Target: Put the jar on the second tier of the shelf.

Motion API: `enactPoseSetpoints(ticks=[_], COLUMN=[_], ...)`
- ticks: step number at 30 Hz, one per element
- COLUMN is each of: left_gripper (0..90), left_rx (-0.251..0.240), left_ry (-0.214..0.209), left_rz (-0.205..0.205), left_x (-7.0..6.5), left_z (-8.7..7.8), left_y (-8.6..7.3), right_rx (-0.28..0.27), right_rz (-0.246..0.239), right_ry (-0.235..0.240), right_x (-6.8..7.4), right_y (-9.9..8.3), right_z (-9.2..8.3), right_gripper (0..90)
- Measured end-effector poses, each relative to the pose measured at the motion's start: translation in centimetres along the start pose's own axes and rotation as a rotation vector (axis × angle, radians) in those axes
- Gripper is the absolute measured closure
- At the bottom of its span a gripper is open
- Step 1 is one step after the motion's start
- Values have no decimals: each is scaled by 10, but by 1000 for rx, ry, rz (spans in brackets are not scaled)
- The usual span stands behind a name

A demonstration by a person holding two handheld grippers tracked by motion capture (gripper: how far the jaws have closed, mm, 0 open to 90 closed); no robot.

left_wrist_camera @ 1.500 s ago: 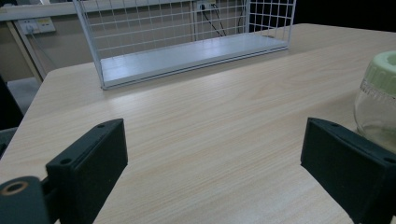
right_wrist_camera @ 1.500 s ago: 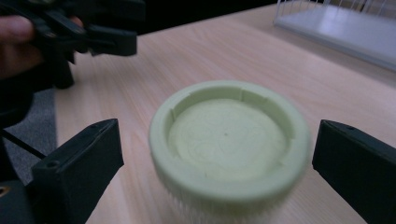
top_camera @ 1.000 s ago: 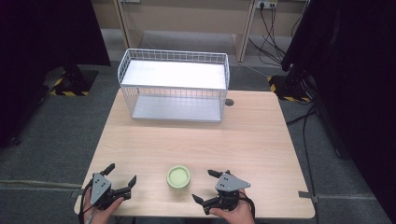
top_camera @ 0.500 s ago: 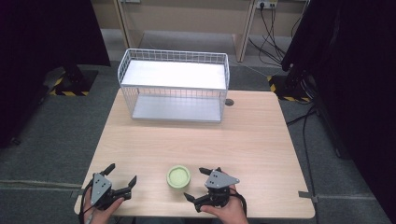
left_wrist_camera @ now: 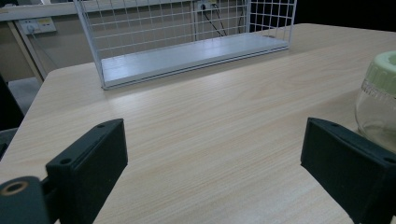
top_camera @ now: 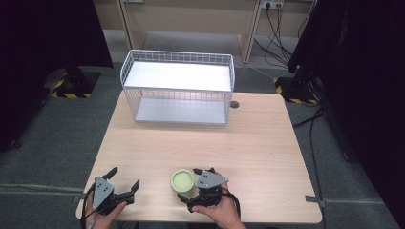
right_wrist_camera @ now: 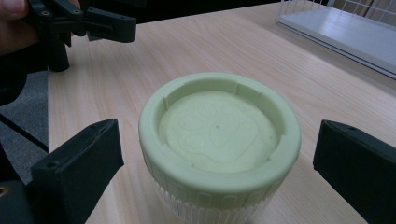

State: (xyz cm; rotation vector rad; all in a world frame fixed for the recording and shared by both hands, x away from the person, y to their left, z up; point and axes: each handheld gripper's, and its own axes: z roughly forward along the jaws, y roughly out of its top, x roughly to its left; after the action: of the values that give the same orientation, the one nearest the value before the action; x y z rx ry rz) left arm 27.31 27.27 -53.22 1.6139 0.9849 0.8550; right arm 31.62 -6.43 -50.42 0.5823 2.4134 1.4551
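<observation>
1. Jar (top_camera: 183,181): clear glass with a pale green screw lid, upright on the counter (top_camera: 267,143), near the near edge, roughly mid-width.
2. Right claw (top_camera: 193,187): jaws spread wide, nothing held. It sits just right of the jar, angled toward it.
3. Right gripper view: lid (right_wrist_camera: 219,135) sits between the two black jaws, a clear gap on each side, no contact. Camera looks down onto the lid top, which carries a paw-print relief.
4. Left claw (top_camera: 125,180): jaws wide apart, empty, near the near-left corner of the counter, well left of the jar.
5. Left gripper view: bare wood between the jaws; the jar (left_wrist_camera: 378,107) shows at the right edge, beyond the right jaw, outside the gap.
6. The left claw (right_wrist_camera: 84,21) also shows in the right gripper view, top left, past the jar.
7. White wire basket (top_camera: 177,87): along the far edge of the counter, open side facing the near edge, well apart from jar and both claws.
</observation>
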Motion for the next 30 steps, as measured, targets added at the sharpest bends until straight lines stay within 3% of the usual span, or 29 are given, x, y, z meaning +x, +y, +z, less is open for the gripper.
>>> enactPoseSetpoints(ticks=[14,17,30], left_gripper=[69,69,69], left_rx=[-2,-1,-3], left_ry=[-3,-5,-7], left_rz=[0,0,-1], left_x=[0,0,1], left_z=[0,0,0], left_y=[0,0,0], right_rx=[36,24,-22], right_rz=[-18,-18,-18], right_ry=[20,8,-17], right_x=[0,-2,2], right_y=[2,0,0], right_z=[24,24,18], right_gripper=[57,107,112])
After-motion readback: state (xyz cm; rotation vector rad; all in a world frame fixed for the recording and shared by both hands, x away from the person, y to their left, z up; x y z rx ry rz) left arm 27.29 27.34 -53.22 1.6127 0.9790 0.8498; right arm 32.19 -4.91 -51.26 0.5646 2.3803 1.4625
